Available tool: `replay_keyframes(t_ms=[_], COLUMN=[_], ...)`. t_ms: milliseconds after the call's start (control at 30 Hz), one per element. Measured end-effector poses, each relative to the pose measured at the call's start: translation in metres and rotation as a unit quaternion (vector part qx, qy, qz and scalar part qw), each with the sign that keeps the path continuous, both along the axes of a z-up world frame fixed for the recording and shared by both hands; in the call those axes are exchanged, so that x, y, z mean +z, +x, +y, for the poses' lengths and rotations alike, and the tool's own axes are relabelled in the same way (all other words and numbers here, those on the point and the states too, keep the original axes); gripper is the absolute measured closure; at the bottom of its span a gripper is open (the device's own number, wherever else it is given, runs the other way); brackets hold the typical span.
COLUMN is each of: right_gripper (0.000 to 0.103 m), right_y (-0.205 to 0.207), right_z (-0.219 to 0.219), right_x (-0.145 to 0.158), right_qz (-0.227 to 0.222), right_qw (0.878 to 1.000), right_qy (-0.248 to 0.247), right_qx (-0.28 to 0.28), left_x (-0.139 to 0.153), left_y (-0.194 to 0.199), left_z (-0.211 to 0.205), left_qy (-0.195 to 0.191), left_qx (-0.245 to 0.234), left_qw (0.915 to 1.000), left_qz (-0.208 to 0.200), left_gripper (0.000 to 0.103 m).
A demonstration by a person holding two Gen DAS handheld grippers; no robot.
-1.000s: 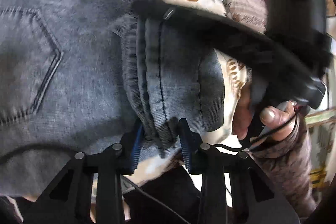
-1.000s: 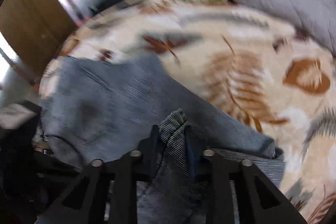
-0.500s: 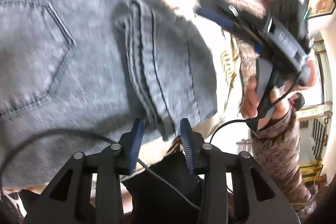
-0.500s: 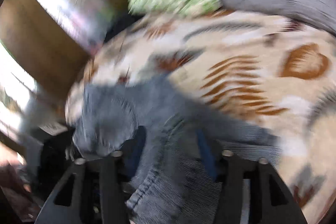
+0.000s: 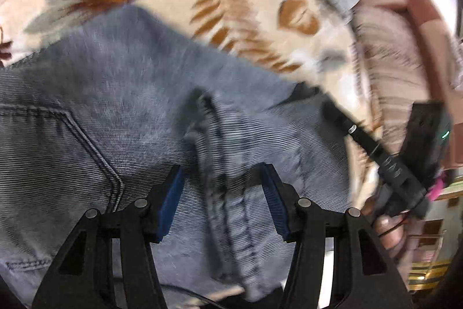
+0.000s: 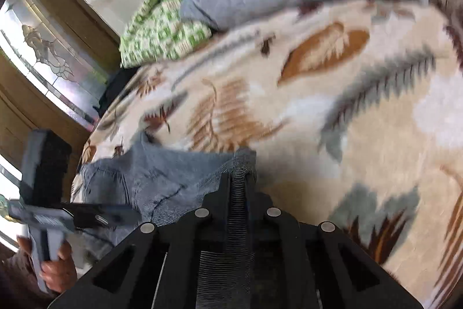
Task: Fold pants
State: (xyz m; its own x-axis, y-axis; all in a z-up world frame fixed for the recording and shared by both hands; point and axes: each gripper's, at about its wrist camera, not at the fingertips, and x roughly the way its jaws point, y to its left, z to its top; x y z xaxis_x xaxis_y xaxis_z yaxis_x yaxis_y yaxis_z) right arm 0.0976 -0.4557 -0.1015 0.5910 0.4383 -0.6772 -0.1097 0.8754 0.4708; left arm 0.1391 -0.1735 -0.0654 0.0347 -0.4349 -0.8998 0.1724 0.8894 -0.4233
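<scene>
Left wrist view: left gripper (image 5: pixel 222 193) with jaws opening, astride the bunched seam of the grey pants (image 5: pixel 115 106) without pinching it; ridge running straight away from the tool, cloth spread leftward over the leaf-print blanket (image 5: pixel 231 5).

Right wrist view: right gripper (image 6: pixel 241 178) clamped narrow, seemingly on a hem, though blurred; pants lying left. Seen only here: green patterned pillow (image 6: pixel 162 22).

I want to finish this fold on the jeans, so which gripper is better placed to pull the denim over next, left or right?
Right, probably. The right gripper is shut on a pinch of the jeans at their edge on the leaf-print blanket. The left gripper has its jaws opening, straddling the bunched denim without pressing it.
</scene>
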Motion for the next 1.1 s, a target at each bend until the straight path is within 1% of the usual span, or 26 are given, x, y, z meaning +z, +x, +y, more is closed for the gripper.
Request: replay_keyframes(t_ms=[33,67,100,133,167,200,267,333,533,633,800,833,900,933,967,1000,1067,1100], right_gripper=[0.095,0.094,0.093,0.093,0.092,0.087,0.087,0.087,0.086,0.085,0.083,0.079,0.076,0.076,0.076,0.076,0.076,0.076], right_y=[0.006,0.013,0.014,0.012,0.009,0.006,-0.005,-0.02,-0.072,-0.091,-0.108,-0.11,-0.11,-0.109,-0.108,-0.107,-0.112,-0.112], right_z=[0.002,0.006,0.009,0.008,0.004,-0.002,-0.012,-0.017,-0.01,-0.003,0.008,0.01,0.012,0.013,0.015,0.015,0.014,0.013], right_x=[-0.007,-0.018,-0.027,-0.03,-0.027,-0.023,-0.013,-0.006,0.01,0.013,0.012,0.01,0.001,-0.008,-0.017,-0.025,-0.031,-0.03], right_qz=[0.012,0.03,0.038,0.036,0.032,0.031,0.023,0.015,0.0,-0.005,-0.012,-0.012,-0.005,0.005,0.015,0.022,0.005,0.004], right_qw=[1.0,0.998,0.996,0.996,0.997,0.999,0.999,1.0,1.0,1.0,1.0,1.0,1.0,1.0,1.0,1.0,1.0,1.0], right_qy=[-0.014,-0.053,-0.08,-0.079,-0.064,-0.039,-0.006,0.011,0.024,0.025,0.021,0.022,0.022,0.016,0.009,0.005,0.012,0.014], right_qx=[-0.002,0.0,0.005,0.005,-0.001,-0.008,-0.021,-0.024,-0.011,-0.005,0.003,0.005,0.005,0.003,0.003,0.002,-0.003,-0.005], left_x=[-0.001,0.001,0.003,0.004,0.005,0.005,0.009,0.011,0.019,0.025,0.031,0.029,0.02,0.012,0.007,0.008,0.009,0.009], left_y=[-0.001,0.0,-0.001,-0.003,-0.005,-0.004,-0.008,-0.012,-0.03,-0.04,-0.048,-0.049,-0.052,-0.054,-0.057,-0.061,-0.069,-0.071], left_z=[0.0,-0.004,-0.005,-0.006,-0.005,-0.007,-0.006,-0.008,-0.01,-0.013,-0.017,-0.019,-0.022,-0.024,-0.026,-0.029,-0.038,-0.041], left_qy=[0.001,0.003,0.01,0.014,0.017,0.018,0.02,0.02,0.02,0.025,0.033,0.035,0.045,0.051,0.057,0.058,0.069,0.079], left_qx=[0.001,0.0,-0.006,-0.013,-0.016,-0.017,-0.018,-0.019,-0.02,-0.029,-0.04,-0.043,-0.047,-0.052,-0.058,-0.068,-0.096,-0.104], left_qw=[1.0,0.9998,0.9997,0.9995,0.9994,0.9994,0.9993,0.9993,0.9994,0.9989,0.9978,0.9975,0.9971,0.9968,0.9957,0.9941,0.9893,0.987], left_qz=[-0.01,-0.017,-0.021,-0.024,-0.024,-0.025,-0.025,-0.024,-0.02,-0.028,-0.041,-0.042,-0.038,-0.033,-0.044,-0.062,-0.085,-0.092], left_gripper=[0.049,0.049,0.049,0.049,0.049,0.049,0.049,0.049,0.049,0.049,0.049,0.048,0.042,0.042,0.039,0.032,0.025,0.025])
